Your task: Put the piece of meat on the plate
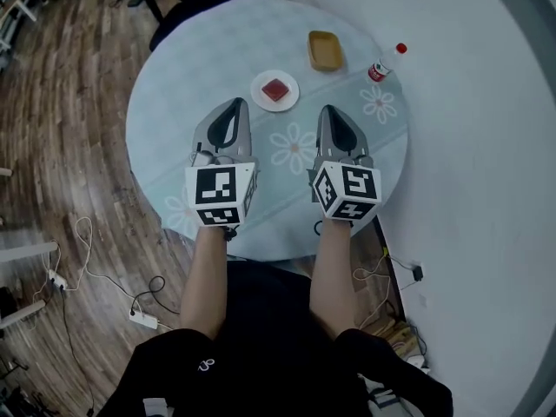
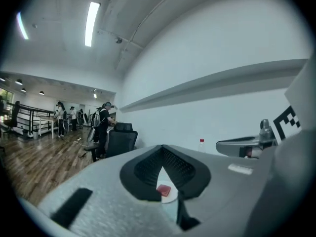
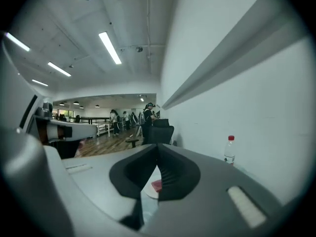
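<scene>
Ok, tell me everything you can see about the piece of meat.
The piece of meat is a small, flat, roughly square slab, deep red all over. It lies flat in the middle of a small round white plate, which stands on the far part of the round pale-blue flowered table. Only the plate touches it. It looks whole; its surface texture is too small to make out.

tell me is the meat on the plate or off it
On it. In the head view the red piece of meat lies at the middle of the white plate.
</scene>
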Available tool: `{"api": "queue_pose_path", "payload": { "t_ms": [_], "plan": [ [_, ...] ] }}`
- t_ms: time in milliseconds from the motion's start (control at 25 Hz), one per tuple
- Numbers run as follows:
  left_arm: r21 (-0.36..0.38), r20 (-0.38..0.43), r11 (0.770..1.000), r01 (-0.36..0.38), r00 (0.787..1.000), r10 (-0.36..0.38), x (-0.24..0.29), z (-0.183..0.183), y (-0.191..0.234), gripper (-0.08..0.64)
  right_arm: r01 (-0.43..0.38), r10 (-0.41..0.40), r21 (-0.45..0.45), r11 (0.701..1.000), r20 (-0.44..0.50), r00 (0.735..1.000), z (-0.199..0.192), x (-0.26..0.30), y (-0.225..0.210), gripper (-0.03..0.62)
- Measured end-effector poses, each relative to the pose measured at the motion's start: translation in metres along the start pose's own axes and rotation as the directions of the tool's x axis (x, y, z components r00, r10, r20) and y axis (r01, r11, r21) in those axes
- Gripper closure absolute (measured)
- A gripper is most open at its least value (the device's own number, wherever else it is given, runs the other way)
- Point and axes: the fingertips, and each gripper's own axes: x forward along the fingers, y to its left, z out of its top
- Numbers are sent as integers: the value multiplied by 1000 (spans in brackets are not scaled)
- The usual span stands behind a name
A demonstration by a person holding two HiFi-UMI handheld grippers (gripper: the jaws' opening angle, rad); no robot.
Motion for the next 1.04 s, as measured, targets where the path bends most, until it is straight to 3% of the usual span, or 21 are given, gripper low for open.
{"api": "queue_pose_path", "payload": {
  "t_ms": [320,1040],
  "plan": [
    [48,15,999,15,1000,-15,-13,14,-26,566,-33,33,3,999,25,999,7,-22,4,586],
    [49,-4,998,29,1000,-29,-12,12,-42,566,-97,98,-11,995,55,994,14,-31,4,584]
  ]
}}
